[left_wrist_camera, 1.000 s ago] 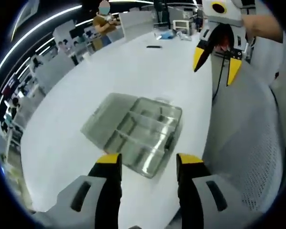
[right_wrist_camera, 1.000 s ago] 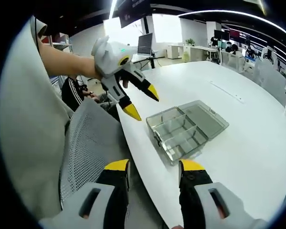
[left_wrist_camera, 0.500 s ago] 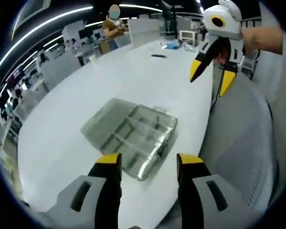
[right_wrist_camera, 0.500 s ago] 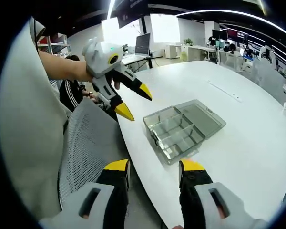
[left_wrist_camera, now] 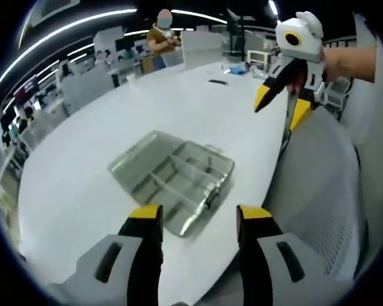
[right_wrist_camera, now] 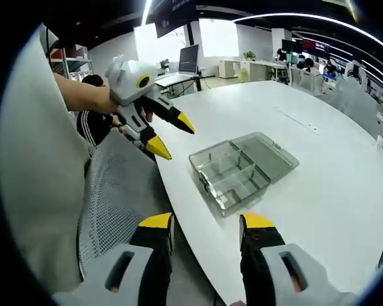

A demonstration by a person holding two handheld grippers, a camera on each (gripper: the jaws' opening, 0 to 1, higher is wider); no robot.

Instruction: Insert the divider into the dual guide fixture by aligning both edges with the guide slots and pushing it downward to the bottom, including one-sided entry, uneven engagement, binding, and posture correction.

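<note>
You hold both empty grippers, left (left_wrist_camera: 195, 220) and right (right_wrist_camera: 204, 228), jaws apart, readied above the open compartment box (left_wrist_camera: 172, 182).

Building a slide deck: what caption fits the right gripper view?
Open right gripper and open left gripper poised above a clear compartment box on a white table.
</note>
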